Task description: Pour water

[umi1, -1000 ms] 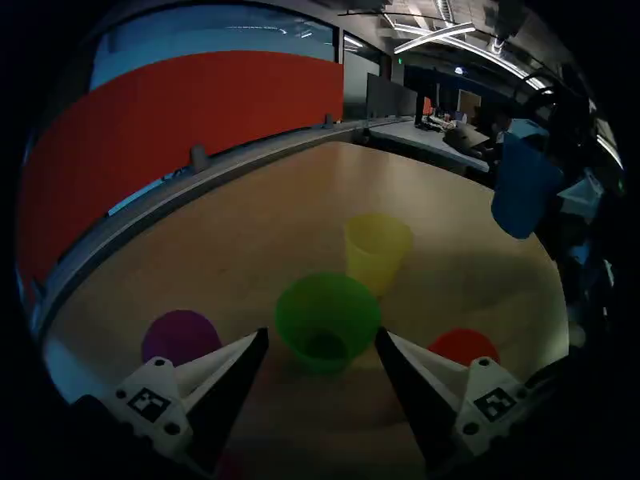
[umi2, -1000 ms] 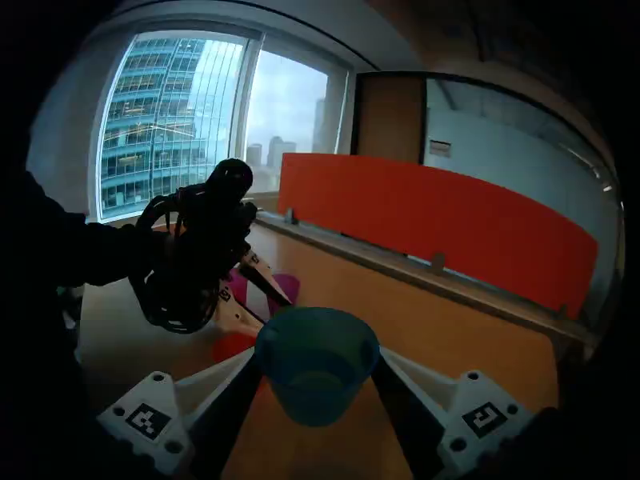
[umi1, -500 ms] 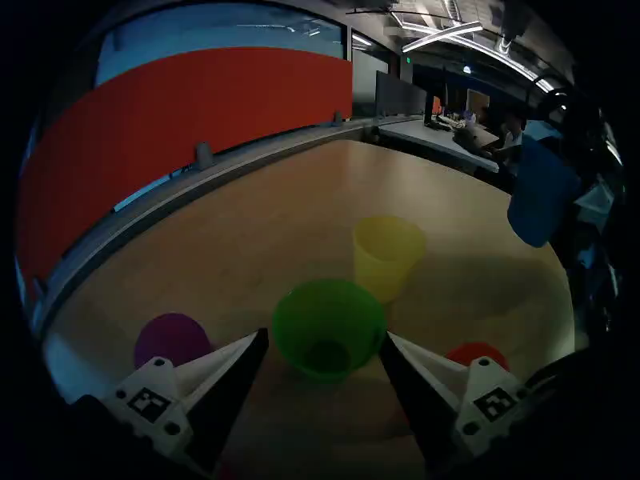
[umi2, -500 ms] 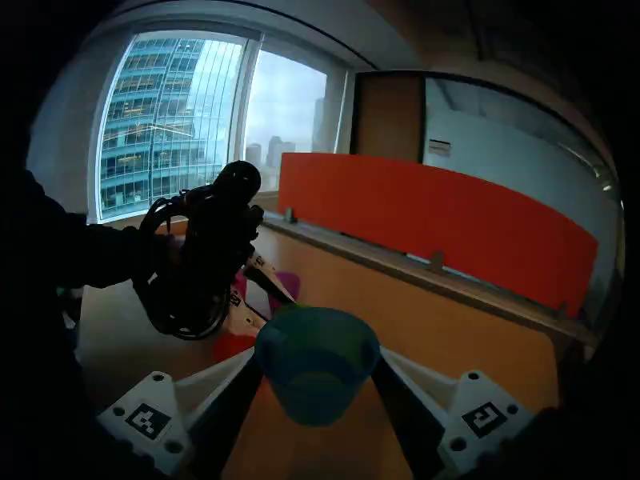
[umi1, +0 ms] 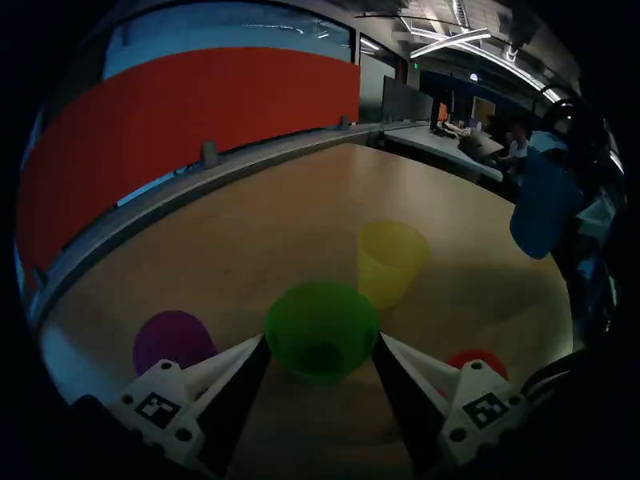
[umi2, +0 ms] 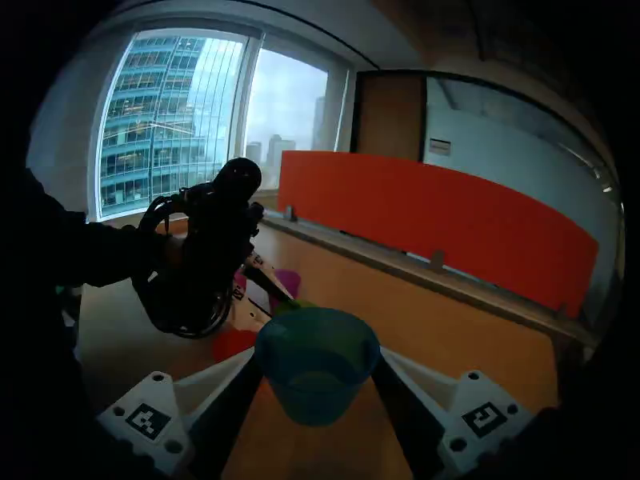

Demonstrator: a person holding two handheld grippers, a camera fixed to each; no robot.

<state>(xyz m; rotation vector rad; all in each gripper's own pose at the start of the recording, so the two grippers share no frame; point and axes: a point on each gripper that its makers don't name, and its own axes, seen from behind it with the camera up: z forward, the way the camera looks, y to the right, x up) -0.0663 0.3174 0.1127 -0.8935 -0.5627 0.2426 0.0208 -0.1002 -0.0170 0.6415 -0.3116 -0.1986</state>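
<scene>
Left gripper view, then right gripper view: each claw has a cup, blue cup upright.
Left gripper view: left gripper [umi1: 318, 342] is clamped on the green cup [umi1: 322, 330], one finger on each side; can't tell if the cup rests on the table [umi1: 304, 208]. Yellow cup [umi1: 390, 260] stands just beyond it, purple cup [umi1: 172, 342] to the left, red cup [umi1: 476, 362] behind the other finger, and the blue cup [umi1: 544, 212] is in the air at far right, well apart. Right gripper view: right gripper [umi2: 316, 360] grips the blue cup with water [umi2: 316, 386] inside; green rim peeks just behind, with a dark sleeve [umi2: 88, 256] at left.
</scene>
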